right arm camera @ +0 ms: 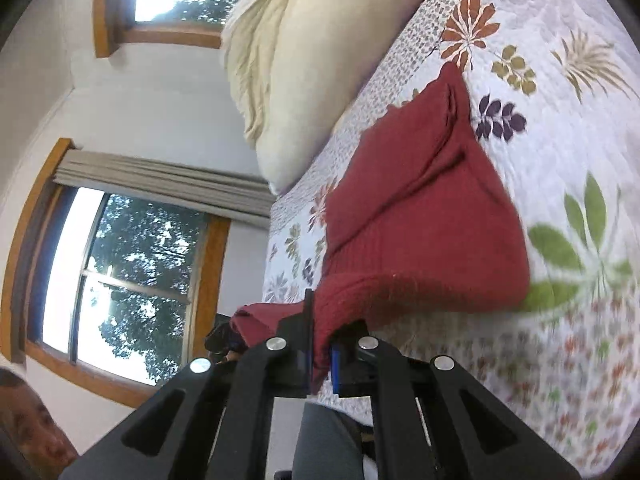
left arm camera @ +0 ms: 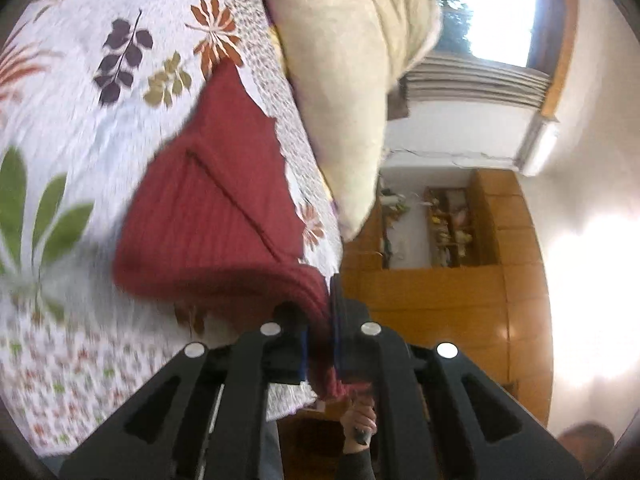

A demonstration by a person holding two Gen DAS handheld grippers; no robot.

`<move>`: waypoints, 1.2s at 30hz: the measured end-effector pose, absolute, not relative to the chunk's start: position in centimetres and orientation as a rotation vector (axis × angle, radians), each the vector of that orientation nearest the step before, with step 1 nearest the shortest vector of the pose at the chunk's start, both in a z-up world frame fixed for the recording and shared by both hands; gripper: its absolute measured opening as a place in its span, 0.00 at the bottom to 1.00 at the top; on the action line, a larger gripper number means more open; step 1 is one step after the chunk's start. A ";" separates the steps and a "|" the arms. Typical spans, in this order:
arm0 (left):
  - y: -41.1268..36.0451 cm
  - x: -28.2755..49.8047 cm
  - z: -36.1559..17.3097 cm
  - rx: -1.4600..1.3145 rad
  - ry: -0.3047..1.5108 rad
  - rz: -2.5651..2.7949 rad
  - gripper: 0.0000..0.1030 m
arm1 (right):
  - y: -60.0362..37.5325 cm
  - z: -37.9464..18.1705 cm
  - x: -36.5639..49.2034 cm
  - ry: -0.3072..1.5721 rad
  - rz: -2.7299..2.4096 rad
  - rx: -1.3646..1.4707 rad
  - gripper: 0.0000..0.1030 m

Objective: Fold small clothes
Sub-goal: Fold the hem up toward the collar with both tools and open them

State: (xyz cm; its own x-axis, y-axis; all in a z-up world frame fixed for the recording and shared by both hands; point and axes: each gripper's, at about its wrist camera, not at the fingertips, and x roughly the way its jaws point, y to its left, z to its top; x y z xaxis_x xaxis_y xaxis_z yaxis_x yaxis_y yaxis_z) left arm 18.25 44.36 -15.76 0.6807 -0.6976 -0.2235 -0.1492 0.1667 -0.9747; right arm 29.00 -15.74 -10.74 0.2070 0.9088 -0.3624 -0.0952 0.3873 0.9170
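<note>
Both hand-held grippers, left (left arm camera: 320, 320) and right (right arm camera: 320, 344), pinch the red knit garment (left arm camera: 212, 208) over the floral bedspread (left arm camera: 80, 100).

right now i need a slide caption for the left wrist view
Left hand-held gripper shut on a red knit garment, lifting its edge off a leaf-print quilt.

No readable text, label, brand, number or sign shows in either wrist view.
</note>
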 end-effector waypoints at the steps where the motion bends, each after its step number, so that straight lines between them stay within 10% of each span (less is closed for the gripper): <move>1: 44.4 19.1 -15.9 -1.371 0.783 -0.436 0.06 | -15.5 -11.0 29.7 1.144 0.841 0.910 0.06; 14: 46.3 31.7 -24.1 -1.381 0.977 -0.231 0.07 | -12.4 -19.6 42.2 1.334 0.623 0.847 0.06; 19: 46.8 33.3 -26.4 -1.414 1.026 -0.206 0.19 | -11.7 -22.4 45.4 1.388 0.576 0.859 0.23; 24: 48.3 33.2 -23.3 -1.367 0.943 -0.236 0.54 | -12.7 -20.6 46.2 1.324 0.643 0.890 0.34; 36: 43.7 35.7 -21.6 -0.725 1.186 -0.166 0.62 | -10.3 -20.3 44.7 1.308 0.568 0.427 0.40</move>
